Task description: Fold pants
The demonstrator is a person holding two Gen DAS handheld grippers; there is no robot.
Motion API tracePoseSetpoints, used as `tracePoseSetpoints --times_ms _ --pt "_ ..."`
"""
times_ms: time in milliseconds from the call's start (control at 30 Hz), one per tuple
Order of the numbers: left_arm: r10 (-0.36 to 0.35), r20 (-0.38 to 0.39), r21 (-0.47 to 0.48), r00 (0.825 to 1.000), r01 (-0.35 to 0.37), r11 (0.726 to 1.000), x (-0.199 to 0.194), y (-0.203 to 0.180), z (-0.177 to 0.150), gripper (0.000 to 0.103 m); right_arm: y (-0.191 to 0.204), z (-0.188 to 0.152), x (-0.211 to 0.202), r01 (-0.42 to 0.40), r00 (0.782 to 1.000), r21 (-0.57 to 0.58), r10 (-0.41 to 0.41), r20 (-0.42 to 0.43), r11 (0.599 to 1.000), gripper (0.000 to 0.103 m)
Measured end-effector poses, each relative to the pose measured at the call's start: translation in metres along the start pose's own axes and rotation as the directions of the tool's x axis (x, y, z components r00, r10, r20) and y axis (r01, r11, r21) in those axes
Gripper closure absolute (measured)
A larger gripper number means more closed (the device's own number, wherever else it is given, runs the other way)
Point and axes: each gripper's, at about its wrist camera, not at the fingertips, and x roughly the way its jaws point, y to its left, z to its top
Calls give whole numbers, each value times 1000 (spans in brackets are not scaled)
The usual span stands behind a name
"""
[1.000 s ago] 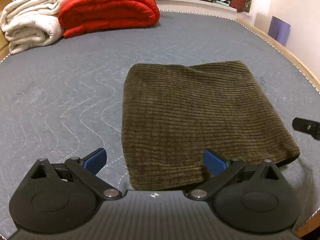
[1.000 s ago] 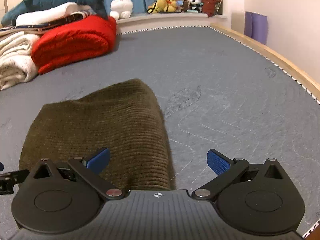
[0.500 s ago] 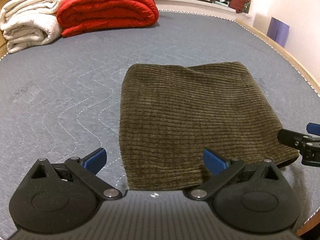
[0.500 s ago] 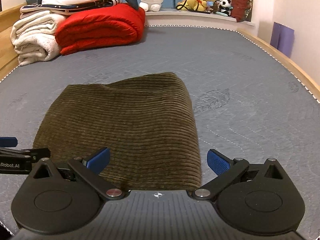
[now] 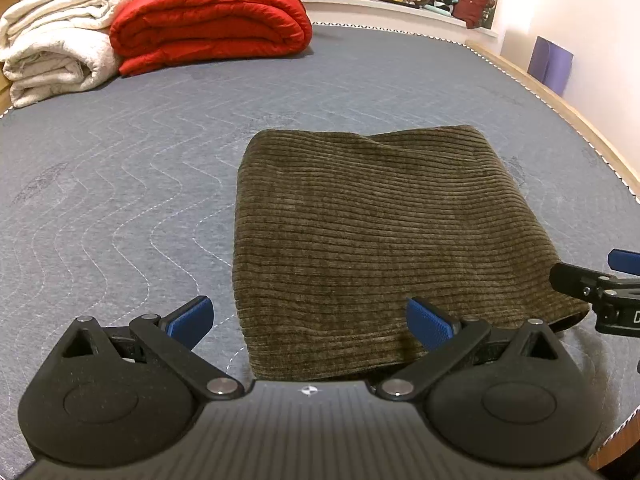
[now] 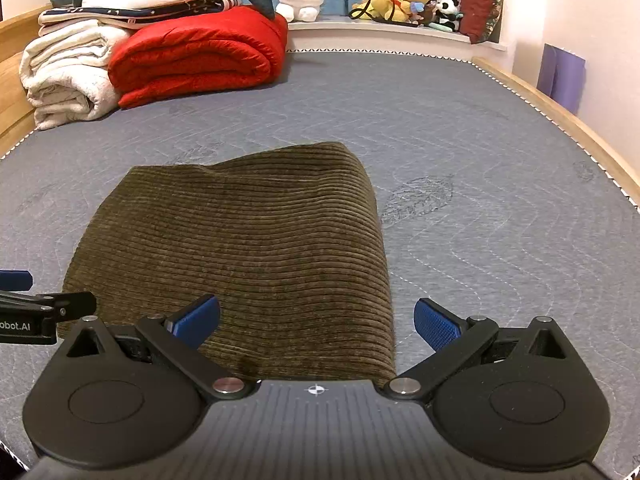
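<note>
The olive-brown corduroy pants [image 5: 376, 232] lie folded into a compact rectangle on the grey quilted mattress [image 5: 120, 184]; they also show in the right wrist view [image 6: 248, 248]. My left gripper [image 5: 310, 320] is open and empty, just above the near left edge of the pants. My right gripper [image 6: 318, 322] is open and empty, above the near right edge. The right gripper shows at the right edge of the left wrist view [image 5: 600, 292]; the left gripper shows at the left edge of the right wrist view [image 6: 36, 312].
A red rolled duvet [image 6: 196, 56] and white folded blankets [image 6: 68, 76] sit at the far left of the mattress. Plush toys [image 6: 404, 0] line the far shelf. A wooden bed rail [image 6: 560, 116] runs along the right. A purple object [image 6: 562, 76] leans on the wall.
Both grippers have drawn back slightly and turned toward the pants. The right wrist view now shows the whole folded stack. Each gripper has come into the other's view. The pants have not moved.
</note>
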Motion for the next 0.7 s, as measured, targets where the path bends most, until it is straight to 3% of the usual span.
tracePoseSetpoints --times_ms 700 --pt "-11 3 5 1000 11 1000 0 -1 0 0 5 -1 2 -5 1000 -19 5 -6 1000 1"
